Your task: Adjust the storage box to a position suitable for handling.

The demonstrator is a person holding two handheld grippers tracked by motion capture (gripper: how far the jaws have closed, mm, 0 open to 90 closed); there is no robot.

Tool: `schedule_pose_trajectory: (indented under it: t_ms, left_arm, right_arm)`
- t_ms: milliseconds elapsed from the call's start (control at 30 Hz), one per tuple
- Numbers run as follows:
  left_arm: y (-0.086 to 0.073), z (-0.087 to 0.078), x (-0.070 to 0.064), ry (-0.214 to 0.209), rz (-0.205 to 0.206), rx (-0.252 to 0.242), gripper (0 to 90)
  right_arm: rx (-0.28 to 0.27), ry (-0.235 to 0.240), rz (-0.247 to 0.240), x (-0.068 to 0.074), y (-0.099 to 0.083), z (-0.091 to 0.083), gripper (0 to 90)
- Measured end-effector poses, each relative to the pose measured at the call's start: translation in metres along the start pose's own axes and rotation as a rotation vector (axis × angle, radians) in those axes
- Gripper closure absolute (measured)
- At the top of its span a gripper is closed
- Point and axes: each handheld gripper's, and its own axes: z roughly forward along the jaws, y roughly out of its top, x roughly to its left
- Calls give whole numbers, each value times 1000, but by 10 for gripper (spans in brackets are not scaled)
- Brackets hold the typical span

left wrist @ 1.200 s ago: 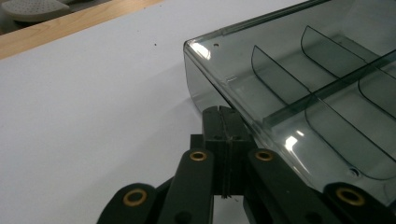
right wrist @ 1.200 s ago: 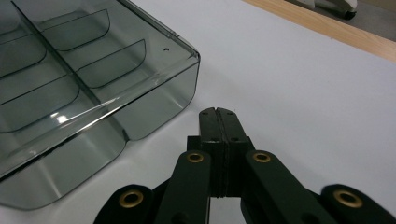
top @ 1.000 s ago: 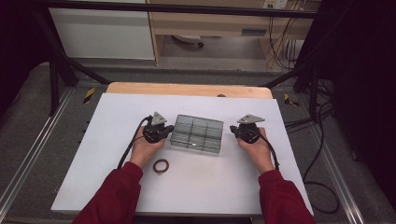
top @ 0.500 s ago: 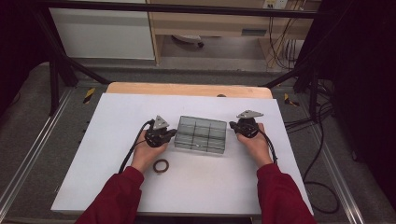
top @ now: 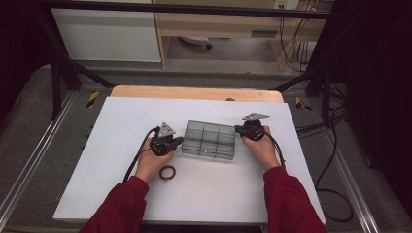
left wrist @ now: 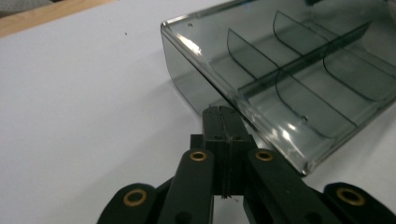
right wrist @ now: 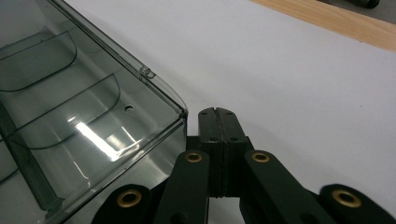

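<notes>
A clear compartment box (top: pixel 209 140) is seen near the middle of the tabletop (top: pixel 121 116), slightly toward its far edge, lying flat with its dividers visible. The left gripper (top: pixel 178 141) is held at the box's left end, its jaws pressed fully together with nothing between them, the tips set against the box's side wall in the left gripper view. The right gripper (top: pixel 238 129) is held at the box's right end, near its far corner, jaws likewise closed and empty. A brown ring (top: pixel 168 173) is seen lying nearer the front edge, just beside the left hand (top: pixel 153 162).
</notes>
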Motion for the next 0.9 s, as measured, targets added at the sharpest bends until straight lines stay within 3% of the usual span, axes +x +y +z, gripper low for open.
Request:
schedule_pose_trajectory:
  t_ms: [500,700,900]
  left_arm:
    - [-8,-2,-3,-7,-3,0,900]
    - [-12,-7,-3,-13,-8,-1,900]
    - [-15,-10,-5,-21,-1,5,900]
  right_arm:
    - [-14,21,-31,-1,1,4,900]
    - [-16,66,-61,5,3,3,900]
    - [-3,55,-73,7,2,1,900]
